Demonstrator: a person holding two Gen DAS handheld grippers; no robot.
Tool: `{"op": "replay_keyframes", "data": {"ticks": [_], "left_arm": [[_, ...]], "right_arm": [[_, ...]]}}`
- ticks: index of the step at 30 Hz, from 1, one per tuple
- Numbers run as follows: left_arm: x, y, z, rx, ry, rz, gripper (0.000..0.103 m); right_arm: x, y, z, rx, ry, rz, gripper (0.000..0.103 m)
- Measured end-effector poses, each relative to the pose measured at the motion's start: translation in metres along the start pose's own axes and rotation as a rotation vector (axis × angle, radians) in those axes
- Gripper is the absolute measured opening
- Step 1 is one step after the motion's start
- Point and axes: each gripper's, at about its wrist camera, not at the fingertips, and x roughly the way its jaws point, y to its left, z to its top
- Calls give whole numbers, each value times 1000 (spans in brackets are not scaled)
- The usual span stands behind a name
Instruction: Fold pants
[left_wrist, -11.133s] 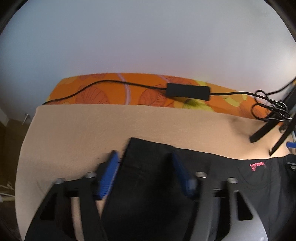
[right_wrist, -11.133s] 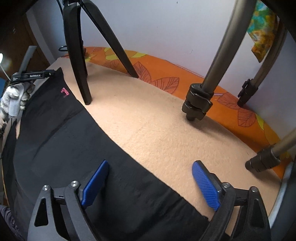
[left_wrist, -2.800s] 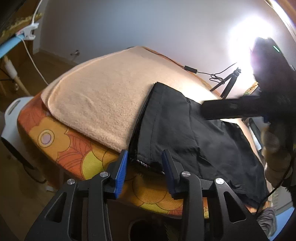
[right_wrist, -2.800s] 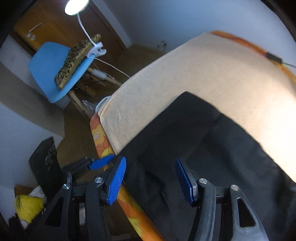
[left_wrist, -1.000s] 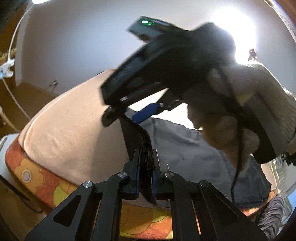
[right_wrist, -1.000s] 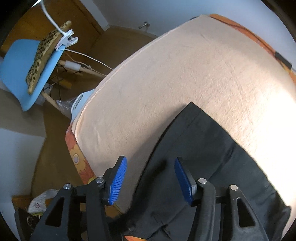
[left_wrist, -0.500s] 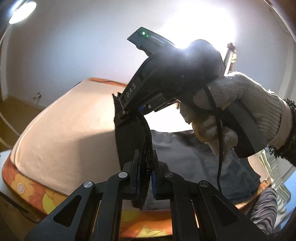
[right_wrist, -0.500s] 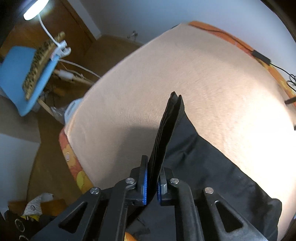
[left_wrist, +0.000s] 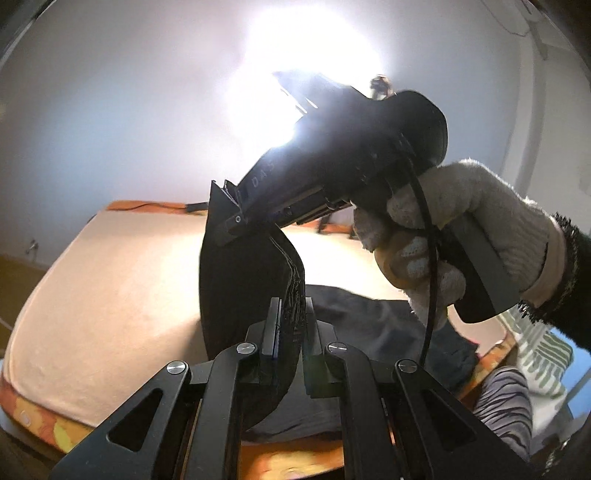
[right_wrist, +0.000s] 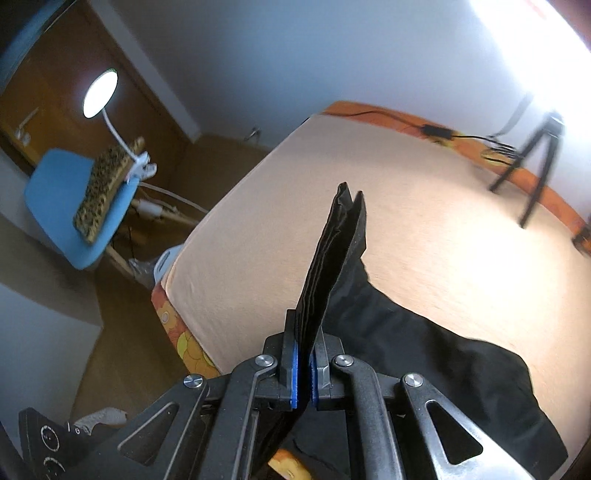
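The left gripper (left_wrist: 291, 317) is clamped on the stacked hem edges of the black pants (left_wrist: 243, 280), which rise from its pads as a curved dark sheet. Only the left wrist view shows the other tool from outside: the right gripper (left_wrist: 231, 221), gripped by a hand in a pale knitted glove (left_wrist: 461, 236), pinches the far upper corner of that same sheet, though strong backlight from the wall makes its fingertips hard to read. The right wrist view settles this, with the right gripper's blue pads (right_wrist: 293, 373) pressed together on a narrow upright fold of the fabric. There the rest of the pants trails down to the right and lies on the beige blanket (right_wrist: 424, 206) near its near edge. That view alone also shows a blue chair (right_wrist: 62, 192) and a lit lamp (right_wrist: 99, 92) to the far left, and a small tripod (right_wrist: 535, 158) standing far right on the blanket.
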Motion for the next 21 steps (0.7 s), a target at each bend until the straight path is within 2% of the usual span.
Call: {"op": "replay_keyframes", "data": {"ticks": [11,14,15,21], "left_arm": [[24,-78,-4,98,49,-152,7],[33,-100,-1,131,73,-197,7],[28,-96,7,138,78,-207,7],[62,-148,-7,201,140,-287,7]], "right_arm": [[-75,-83,-59,117,-98,-42,2],[-92,-109,-80,154,-115,-60,2],[-97,-116,-85,165,-119,-65,2],[-120,-177,-134,263,-138,-100,2]]}}
